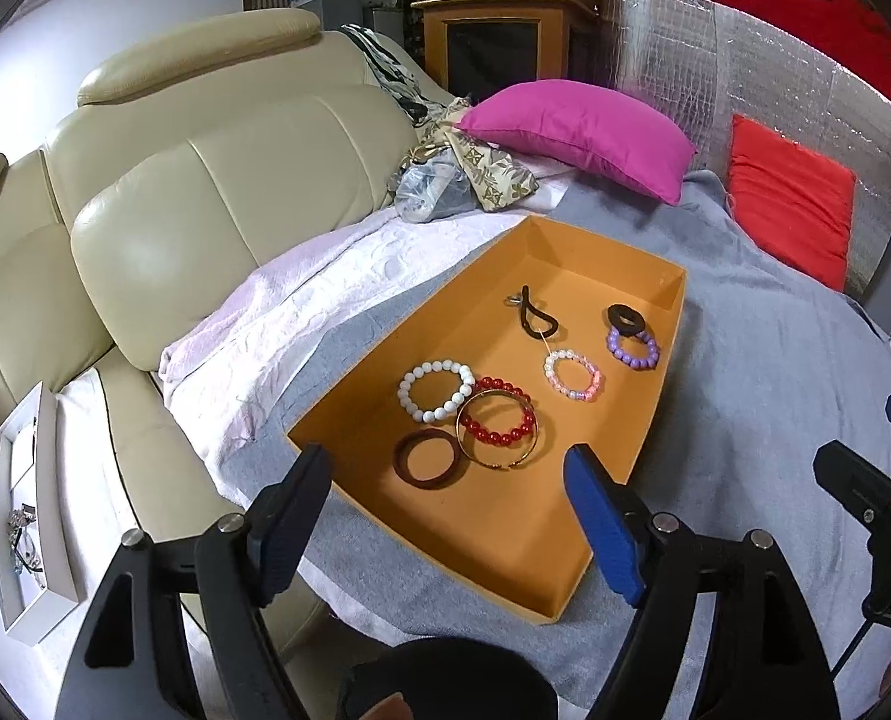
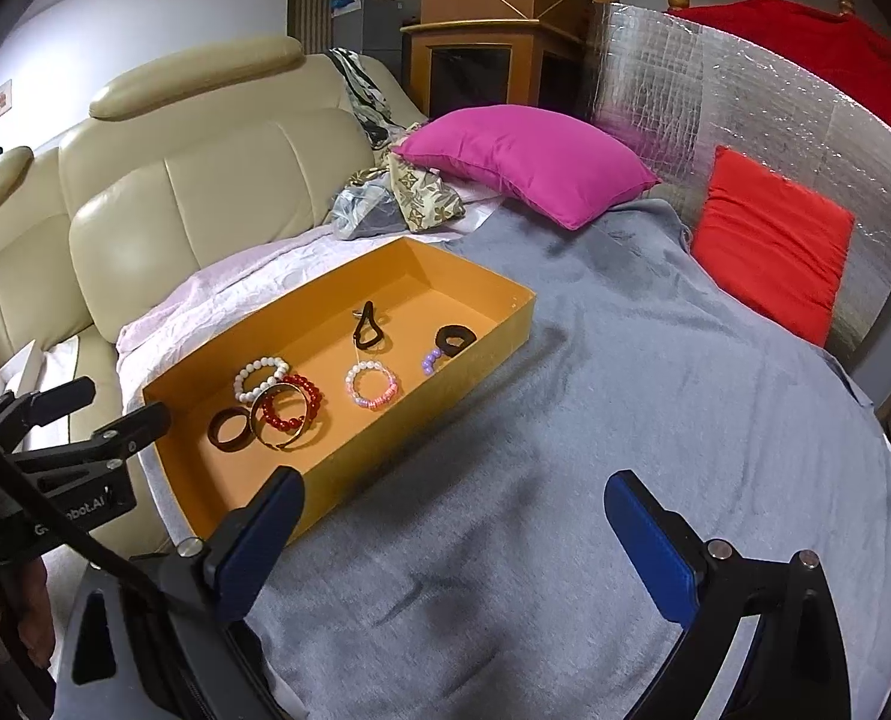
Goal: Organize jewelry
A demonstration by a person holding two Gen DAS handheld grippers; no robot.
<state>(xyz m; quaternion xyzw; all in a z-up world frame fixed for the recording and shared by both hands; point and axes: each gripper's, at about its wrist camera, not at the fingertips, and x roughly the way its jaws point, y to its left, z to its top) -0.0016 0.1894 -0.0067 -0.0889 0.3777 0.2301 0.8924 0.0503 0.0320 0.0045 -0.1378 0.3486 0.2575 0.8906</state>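
An orange box (image 1: pixel 655 372) sits on a gray blanket (image 2: pixel 625 420) on the sofa. All the jewelry lies inside it.

At the end of the box near the grippers, four rings of jewelry bunch together. A dark brown bangle (image 1: pixel 428 457) lies closest to the jaws. Just past it is a gold bangle (image 1: pixel 498 429), with a red bead bracelet (image 1: pixel 499 414) lying partly inside it. A white bead bracelet (image 1: pixel 436 390) touches the red one. Farther back in the box are a pink bead bracelet (image 1: pixel 572 375), a purple bead bracelet (image 1: pixel 633 348), a black ring (image 1: pixel 625 317) and a black loop (image 1: pixel 535 321).

The left gripper (image 1: pixel 451 516) hangs right over the near end of the box. Its jaws are wide open and hold nothing. The brown bangle lies flat, straight ahead and a bit below the gap between them.

The right gripper (image 2: pixel 451 546) is over the bare blanket, beside the box. Its jaws are wide open and empty too. The jewelry lies off to its left.

So the left gripper is nearer, and I think it would reach first.
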